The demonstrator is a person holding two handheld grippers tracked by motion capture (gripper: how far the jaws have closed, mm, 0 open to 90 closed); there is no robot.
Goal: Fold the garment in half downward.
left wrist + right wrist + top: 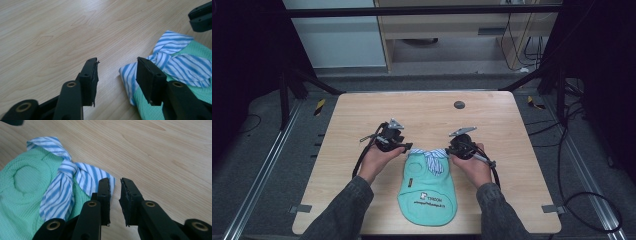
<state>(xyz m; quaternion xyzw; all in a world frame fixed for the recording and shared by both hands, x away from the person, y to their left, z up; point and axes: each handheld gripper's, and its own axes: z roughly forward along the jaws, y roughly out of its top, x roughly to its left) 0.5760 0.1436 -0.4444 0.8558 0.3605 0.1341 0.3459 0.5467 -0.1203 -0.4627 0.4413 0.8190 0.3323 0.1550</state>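
Mint-green knitted fabric, a small bib-shaped garment [427, 189] with a blue-and-white striped collar [432, 157] at its top, is lying flat on the pale wooden table [492, 125], its long axis running from twelve to six o'clock in the high view, collar end at twelve.

Both tools are sitting level with that collar. The left gripper [408, 147] is lying at nine o'clock of the collar, jaws pointing toward three; in the left gripper view its jaws are standing apart with bare table between them, the collar's corner [126, 75] lying just beside the right-hand jaw, not pinched. The right gripper [451, 150] is lying at three o'clock of the collar; in the right gripper view its jaws are nearly pressed together, a slim gap showing, nothing in it, the collar's tip [110, 181] just left of them.

Neither hand seems nearer; each is facing its own collar corner.
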